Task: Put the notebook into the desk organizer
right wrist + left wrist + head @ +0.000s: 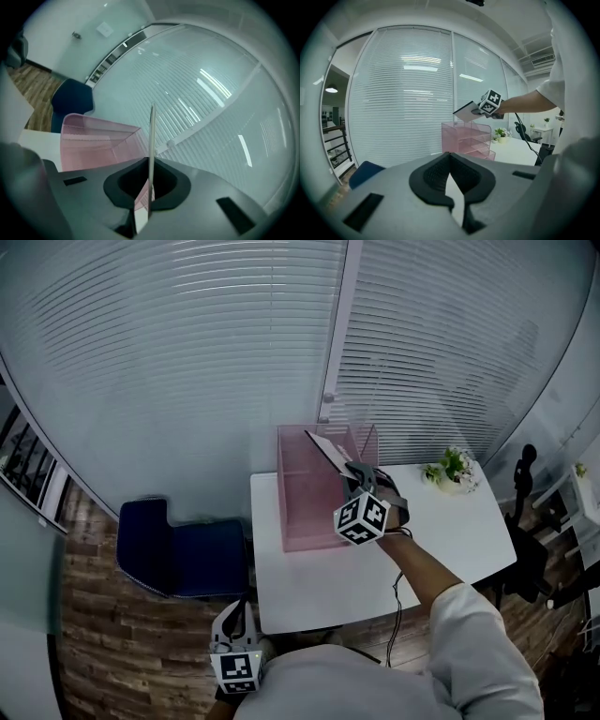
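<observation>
Notebook [151, 136] edge-on btwn right gripper [146, 206] jaws, above organizer [93, 140]

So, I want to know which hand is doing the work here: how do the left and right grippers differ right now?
The right gripper is shut on the notebook; the left gripper holds nothing. The right one is raised over the pink desk organizer; the left one sits low by the person's body, short of the table. Both carry a marker cube.

White short sleeve [473, 620], grey right gripper [349, 468] and left gripper [454, 187] with black fingers [429, 176], black-and-white square-marker cubes [361, 518], thin black cable [397, 601]
</observation>
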`<state>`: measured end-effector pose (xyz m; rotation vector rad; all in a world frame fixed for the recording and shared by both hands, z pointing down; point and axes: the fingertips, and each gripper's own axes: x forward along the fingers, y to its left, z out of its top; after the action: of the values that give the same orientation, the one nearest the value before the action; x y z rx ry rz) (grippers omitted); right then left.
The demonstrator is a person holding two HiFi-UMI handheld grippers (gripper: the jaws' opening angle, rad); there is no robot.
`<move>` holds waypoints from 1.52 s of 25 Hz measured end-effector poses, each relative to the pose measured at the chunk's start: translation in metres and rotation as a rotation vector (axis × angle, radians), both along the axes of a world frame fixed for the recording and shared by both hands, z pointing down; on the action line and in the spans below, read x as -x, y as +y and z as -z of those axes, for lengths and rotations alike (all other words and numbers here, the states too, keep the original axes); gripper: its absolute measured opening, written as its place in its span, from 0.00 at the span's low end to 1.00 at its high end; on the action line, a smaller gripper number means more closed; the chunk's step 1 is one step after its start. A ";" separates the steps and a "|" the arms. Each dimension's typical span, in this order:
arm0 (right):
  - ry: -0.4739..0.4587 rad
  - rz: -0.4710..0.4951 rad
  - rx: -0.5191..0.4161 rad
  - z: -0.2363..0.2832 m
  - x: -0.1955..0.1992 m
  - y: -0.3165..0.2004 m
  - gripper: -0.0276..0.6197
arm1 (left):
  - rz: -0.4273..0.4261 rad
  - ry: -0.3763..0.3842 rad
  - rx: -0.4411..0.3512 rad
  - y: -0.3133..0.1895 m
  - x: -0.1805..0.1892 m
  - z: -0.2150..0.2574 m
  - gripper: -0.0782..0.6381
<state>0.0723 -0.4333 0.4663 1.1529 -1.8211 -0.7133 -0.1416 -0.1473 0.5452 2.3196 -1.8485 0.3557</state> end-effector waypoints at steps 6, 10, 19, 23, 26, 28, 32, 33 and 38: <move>0.251 0.045 0.062 -0.039 0.017 -0.031 0.08 | 0.047 0.012 0.014 0.008 0.014 -0.006 0.12; 0.407 0.074 0.104 -0.066 0.023 -0.042 0.08 | 0.077 0.020 0.024 0.011 0.024 -0.010 0.12; 0.579 0.133 0.203 -0.106 0.034 -0.042 0.10 | 0.100 0.035 0.042 0.014 0.030 -0.017 0.12; 0.593 0.165 0.290 -0.122 0.038 -0.034 0.14 | 0.102 0.038 0.045 0.014 0.032 -0.017 0.12; 0.592 0.192 0.381 -0.133 0.038 -0.027 0.22 | 0.104 0.040 0.046 0.012 0.032 -0.018 0.12; 0.604 0.205 0.427 -0.136 0.039 -0.024 0.25 | 0.104 0.040 0.047 0.011 0.032 -0.018 0.12; 0.613 0.223 0.504 -0.134 0.041 -0.020 0.31 | 0.103 0.042 0.045 0.010 0.032 -0.018 0.12; 0.614 0.229 0.526 -0.133 0.042 -0.019 0.32 | 0.103 0.042 0.045 0.009 0.032 -0.018 0.12; 0.602 0.256 0.647 -0.128 0.043 -0.012 0.45 | 0.104 0.043 0.049 0.008 0.031 -0.018 0.12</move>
<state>0.0292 -0.4450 0.5946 0.2412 -1.5042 -0.4767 -0.1728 -0.1392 0.5636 2.1719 -1.9093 0.3303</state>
